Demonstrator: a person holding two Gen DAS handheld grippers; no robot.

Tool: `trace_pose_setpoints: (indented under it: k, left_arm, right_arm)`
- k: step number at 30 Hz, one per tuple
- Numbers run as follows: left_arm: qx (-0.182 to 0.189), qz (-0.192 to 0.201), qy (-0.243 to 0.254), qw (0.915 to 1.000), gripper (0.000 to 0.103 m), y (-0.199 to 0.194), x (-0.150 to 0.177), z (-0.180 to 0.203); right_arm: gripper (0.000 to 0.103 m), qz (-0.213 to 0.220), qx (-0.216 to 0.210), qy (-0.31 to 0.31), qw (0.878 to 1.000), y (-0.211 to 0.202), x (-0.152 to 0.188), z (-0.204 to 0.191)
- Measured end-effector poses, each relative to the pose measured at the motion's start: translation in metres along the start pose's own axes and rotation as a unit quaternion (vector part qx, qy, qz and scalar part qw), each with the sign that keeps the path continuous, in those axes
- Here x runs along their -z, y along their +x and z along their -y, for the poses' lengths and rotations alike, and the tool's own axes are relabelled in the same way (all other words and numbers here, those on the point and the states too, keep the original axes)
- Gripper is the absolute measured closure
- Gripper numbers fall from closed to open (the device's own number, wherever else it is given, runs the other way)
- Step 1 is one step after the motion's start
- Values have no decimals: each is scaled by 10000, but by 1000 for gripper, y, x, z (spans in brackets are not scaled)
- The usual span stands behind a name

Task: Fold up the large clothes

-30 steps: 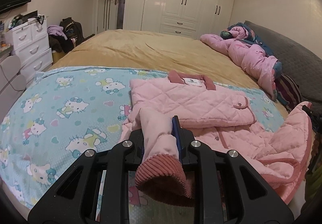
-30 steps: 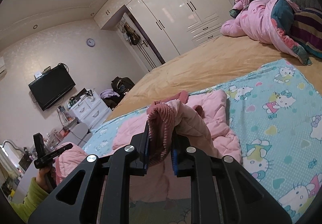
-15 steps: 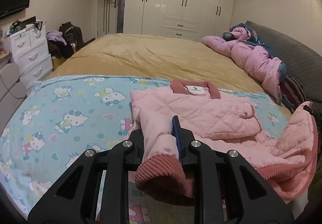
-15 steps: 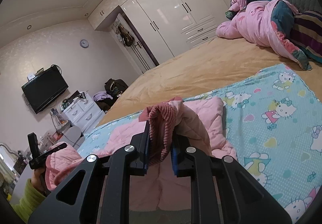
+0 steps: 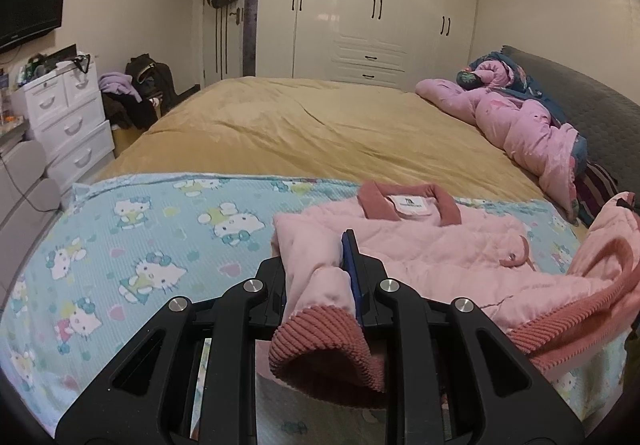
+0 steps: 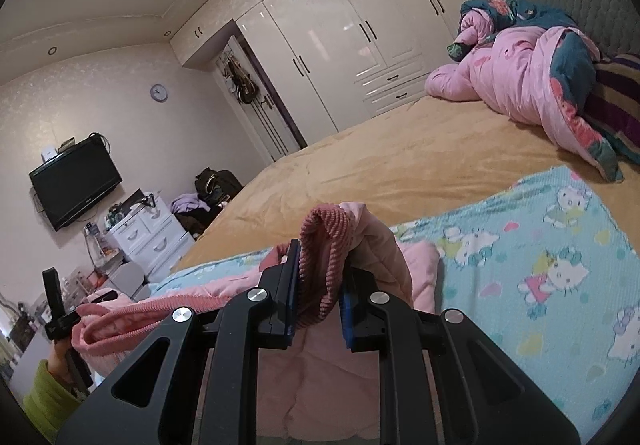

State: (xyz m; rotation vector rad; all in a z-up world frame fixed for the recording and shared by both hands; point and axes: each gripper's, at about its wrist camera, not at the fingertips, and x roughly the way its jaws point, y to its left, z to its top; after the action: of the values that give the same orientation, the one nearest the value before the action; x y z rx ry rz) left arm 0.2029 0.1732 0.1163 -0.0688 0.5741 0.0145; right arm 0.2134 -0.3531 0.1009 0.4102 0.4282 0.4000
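Observation:
A pink quilted jacket [image 5: 420, 245] with a dark pink ribbed collar lies partly folded on the cartoon-cat blanket [image 5: 152, 245], collar toward the far side. My left gripper [image 5: 320, 269] is shut on the jacket's lower corner with its ribbed hem [image 5: 324, 341], lifted off the blanket. My right gripper [image 6: 320, 285] is shut on the opposite ribbed hem corner [image 6: 324, 265], also raised. The hem stretches between both grippers; the other end shows at the right of the left wrist view [image 5: 580, 321] and at the left of the right wrist view [image 6: 132, 317].
The blanket covers the near part of a bed with a mustard cover [image 5: 320, 125]. A pink and blue quilt [image 5: 520, 117] is heaped by the grey headboard [image 5: 592, 105]. White drawers [image 5: 64, 117], a wall TV [image 6: 74, 181] and wardrobes [image 5: 372, 5] stand around.
Both grippers have lifted the held hem corners and carried them forward toward the collar; the view has tilted up and the jacket's lower part is rising off the blanket.

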Motion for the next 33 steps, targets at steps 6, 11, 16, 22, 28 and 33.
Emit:
trace_pose_setpoints:
  k: [6,11,16,22,28,33]
  left_arm:
    - [-102,8,24,9999,89,16,-21,-4]
    - [-162,22,-23,9999,89,34,-40,-8]
    - [-249,-27,-76,9997,89,60,-46,-8]
    - [-337,-166,-101,9992,89,95,-44,-14]
    - [-427,-231,-25,9988,89,123,-41,-11]
    - [-409,-309,-148,9986,87,142,-34,-16]
  right_arm:
    - [87,95,126,6,9999,20,-25,5]
    - [87,78,276,-27,9996,43,-40,11]
    - [88,-90,519,-48,9986,76,-48,22]
    - [88,-309,788,-101,9964,116,-45,34]
    - [88,-532,1045,-9,9931,150,-36,51]
    - [88,-779,1279,43,9887,178,-24,63]
